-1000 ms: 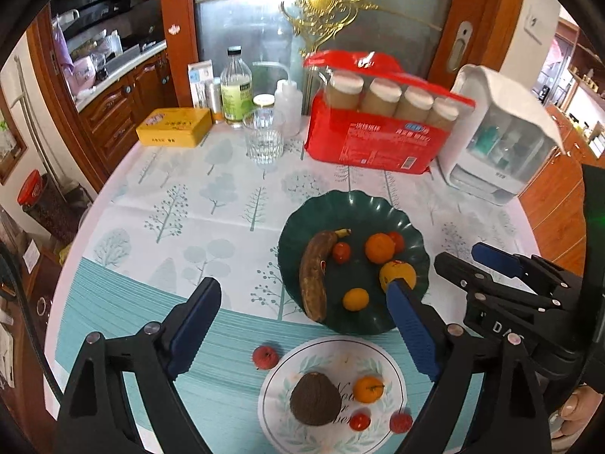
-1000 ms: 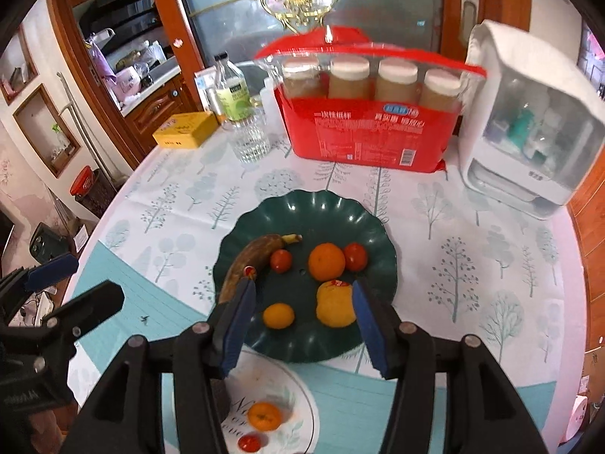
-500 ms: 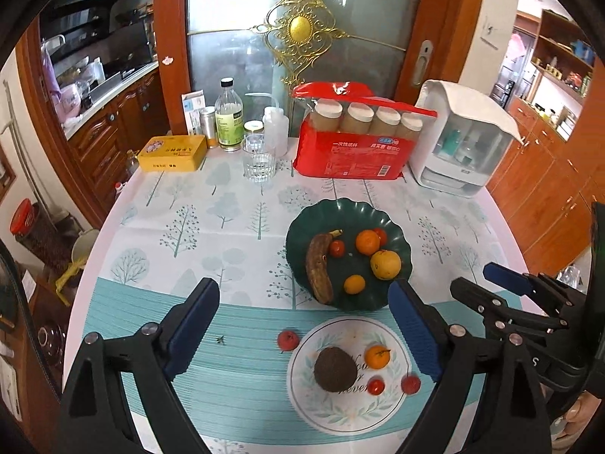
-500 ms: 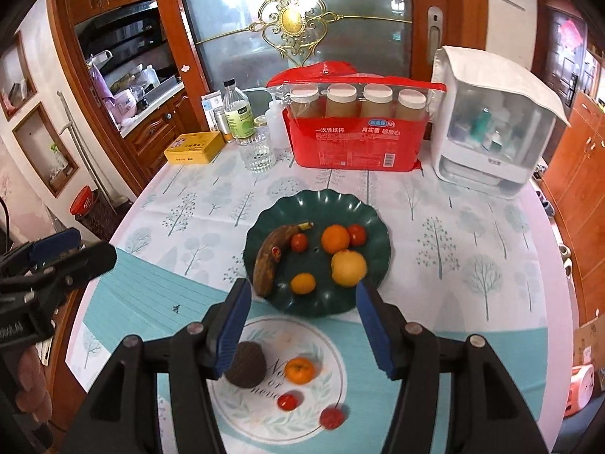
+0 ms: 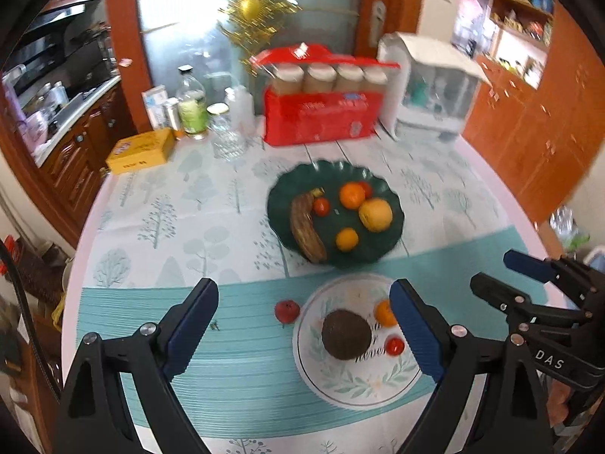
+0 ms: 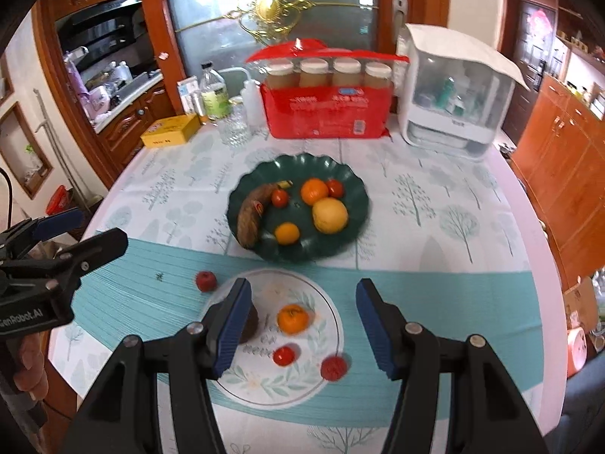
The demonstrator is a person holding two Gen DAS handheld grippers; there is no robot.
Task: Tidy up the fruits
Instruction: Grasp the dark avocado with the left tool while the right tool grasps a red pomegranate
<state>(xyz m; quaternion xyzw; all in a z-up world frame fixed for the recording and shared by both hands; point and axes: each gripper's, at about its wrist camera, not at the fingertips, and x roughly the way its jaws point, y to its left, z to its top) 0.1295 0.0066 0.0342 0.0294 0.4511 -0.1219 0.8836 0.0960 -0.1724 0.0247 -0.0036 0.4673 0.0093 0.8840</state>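
Blue-padded jaws are standing wide apart on both tools, gripping nothing: the left gripper [image 5: 304,325] is hanging above the near edge of the table, the right gripper [image 6: 302,321] beside it, each held up over the cloth rather than touching any fruit.

Between and just beyond the right tool's pads, the white plate [image 6: 242,382] is sitting close to the near edge, carrying a dark brown round fruit [image 5: 346,335], a small orange [image 6: 292,317] and a cherry tomato [image 6: 284,355]. A red fruit [image 6: 206,281] is lying loose on the tablecloth [image 6: 435,204] just off the plate's left rim, and another red fruit [image 6: 334,369] is sitting at its right rim; whether on or off it I cannot tell. Farther toward the middle, the green plate [image 6: 340,246] is holding a browned banana [image 6: 251,210], oranges and tomatoes.

Judging by this, a pick is about to begin, probably on one of the loose red fruits. Doing it well would mean lowering straight down, straddling the fruit at its widest part, and closing gently, since small round fruit rolls and bruises easily.
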